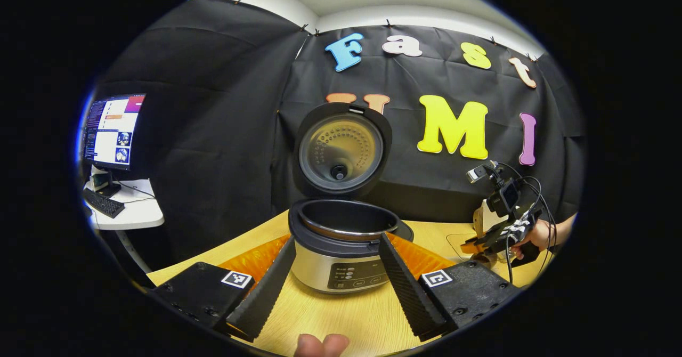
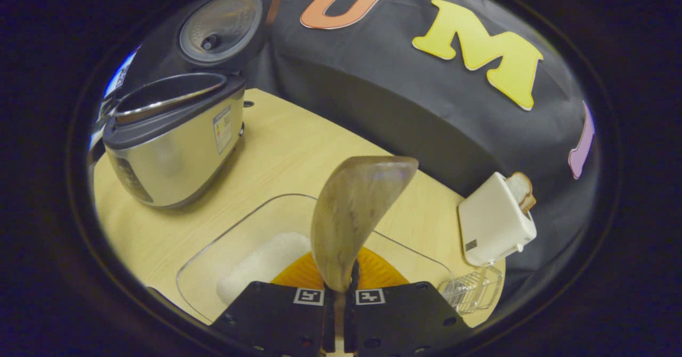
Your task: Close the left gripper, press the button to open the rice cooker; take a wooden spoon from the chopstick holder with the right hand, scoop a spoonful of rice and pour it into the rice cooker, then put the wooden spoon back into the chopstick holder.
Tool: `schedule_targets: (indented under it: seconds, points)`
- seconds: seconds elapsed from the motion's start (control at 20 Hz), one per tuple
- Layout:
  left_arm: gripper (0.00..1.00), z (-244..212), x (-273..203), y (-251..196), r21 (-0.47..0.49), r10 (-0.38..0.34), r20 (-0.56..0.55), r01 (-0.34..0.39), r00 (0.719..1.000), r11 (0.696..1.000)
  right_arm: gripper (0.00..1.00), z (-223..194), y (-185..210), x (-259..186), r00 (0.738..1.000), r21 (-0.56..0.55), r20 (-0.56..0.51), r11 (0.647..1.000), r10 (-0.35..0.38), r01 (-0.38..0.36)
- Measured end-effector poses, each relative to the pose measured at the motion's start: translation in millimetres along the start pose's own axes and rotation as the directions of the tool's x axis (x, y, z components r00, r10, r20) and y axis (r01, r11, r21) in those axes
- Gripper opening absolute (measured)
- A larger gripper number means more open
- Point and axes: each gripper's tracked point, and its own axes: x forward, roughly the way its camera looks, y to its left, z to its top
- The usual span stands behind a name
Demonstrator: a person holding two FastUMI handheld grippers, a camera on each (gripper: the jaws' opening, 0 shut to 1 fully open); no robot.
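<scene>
The cooker (image 1: 341, 250) stands on the wooden table (image 1: 341, 314) with its lid (image 1: 341, 152) up and the dark pot (image 1: 346, 219) inside showing. In the left gripper view, the left gripper (image 1: 337, 285) is in front of the cooker, and its two fingers are spread wide, one at each side of the cooker's front panel, holding nothing. Far to the right in this view, a hand (image 1: 535, 234) holds the right gripper (image 1: 482, 245) over the table.

In the right gripper view, the right gripper (image 2: 339, 306) has its fingers pressed narrow on the handle of the wooden spoon (image 2: 354, 216). The spoon's bowl points up and away from the camera. Under the spoon there is a clear tray (image 2: 224, 250) with white rice (image 2: 264, 264) in it. The cooker (image 2: 170, 144) is to the left of the tray, apart from it. A white toaster (image 2: 495, 221) with a slice of bread (image 2: 522, 189) stands to the right, and a clear holder (image 2: 471, 290) is just in front of the toaster.
</scene>
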Motion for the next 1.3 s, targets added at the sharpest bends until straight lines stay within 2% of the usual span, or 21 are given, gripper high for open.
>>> schedule_targets:
  seconds: [0.15, 0.3, 0.4, 0.55, 0.65, 0.7, 0.85, 0.9, 1.0, 1.3]
  points:
    - [1.00, 0, -1, 4, -0.007, 0.011, -0.002, -0.011, 1.000, 1.000, 0.07, 8, 11, -3, 0.998, 0.093, 0.026, 0.994, 0.059, -0.061]
    - [1.00, 1, -1, 3, -0.009, 0.014, -0.004, -0.014, 1.000, 1.000, 0.07, 21, 20, -8, 0.988, 0.217, 0.074, 0.965, 0.136, -0.149]
    - [1.00, 1, -2, 1, -0.004, 0.014, -0.004, -0.014, 1.000, 1.000, 0.07, 28, 28, -12, 0.974, 0.306, 0.114, 0.926, 0.194, -0.220]
    - [1.00, 2, -3, -3, 0.006, 0.015, -0.009, -0.015, 1.000, 1.000, 0.07, 36, 33, -15, 0.952, 0.438, 0.161, 0.845, 0.262, -0.307]
    - [1.00, 4, -5, -4, 0.018, 0.019, -0.007, -0.018, 1.000, 1.000, 0.07, 36, 29, -16, 0.933, 0.528, 0.200, 0.769, 0.299, -0.360]
    - [1.00, 5, -5, -5, 0.023, 0.021, -0.008, -0.021, 1.000, 1.000, 0.07, 36, 28, -17, 0.919, 0.578, 0.225, 0.715, 0.324, -0.394]
    - [1.00, 10, -4, -12, 0.038, 0.025, -0.006, -0.024, 1.000, 0.999, 0.07, 37, 18, -20, 0.872, 0.707, 0.313, 0.521, 0.376, -0.478]
    - [1.00, 12, -5, -14, 0.042, 0.024, -0.003, -0.024, 1.000, 0.999, 0.06, 36, 13, -20, 0.862, 0.727, 0.336, 0.477, 0.380, -0.494]
    - [1.00, 15, -5, -20, 0.057, 0.025, -0.002, -0.025, 1.000, 0.998, 0.06, 35, 0, -23, 0.850, 0.748, 0.377, 0.420, 0.368, -0.514]
    - [1.00, 22, -7, -37, 0.087, 0.020, 0.001, -0.020, 1.000, 0.996, 0.06, 55, -39, -46, 0.781, 0.754, 0.547, 0.228, 0.301, -0.616]
